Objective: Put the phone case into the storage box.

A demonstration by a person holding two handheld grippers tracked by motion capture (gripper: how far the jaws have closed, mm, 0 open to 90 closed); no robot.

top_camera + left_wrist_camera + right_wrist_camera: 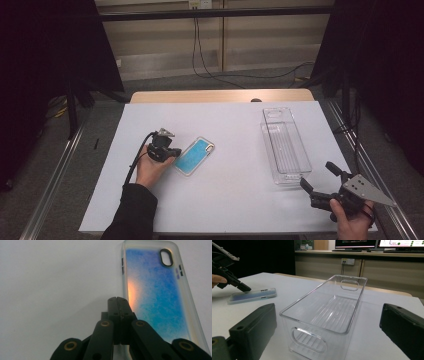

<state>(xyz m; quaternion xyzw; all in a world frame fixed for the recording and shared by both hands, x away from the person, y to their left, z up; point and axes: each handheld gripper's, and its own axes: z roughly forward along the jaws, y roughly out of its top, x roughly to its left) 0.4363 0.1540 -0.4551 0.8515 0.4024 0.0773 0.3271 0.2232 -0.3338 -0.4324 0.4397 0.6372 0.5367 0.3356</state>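
Your left gripper (169,151) has its jaws pressed together with nothing between them, the tips set against the long edge of the phone case (194,156). The case lies flat on the white table (225,200), blue side up, at about 9 o'clock from the clear bin (285,147) and well apart from it. This looks like the start of getting the case up: you seem to be nudging or prying at its rim, not yet gripping it.

Your right gripper (319,179) stands wide, holding nothing, near the bin's closest end at roughly 5 o'clock of it, jaws pointing toward the bin.

Next, you would likely need to part the left jaws and bring them over the case's edge, since it lies too flat to pinch from above. Expect it to slide on the smooth sheet.
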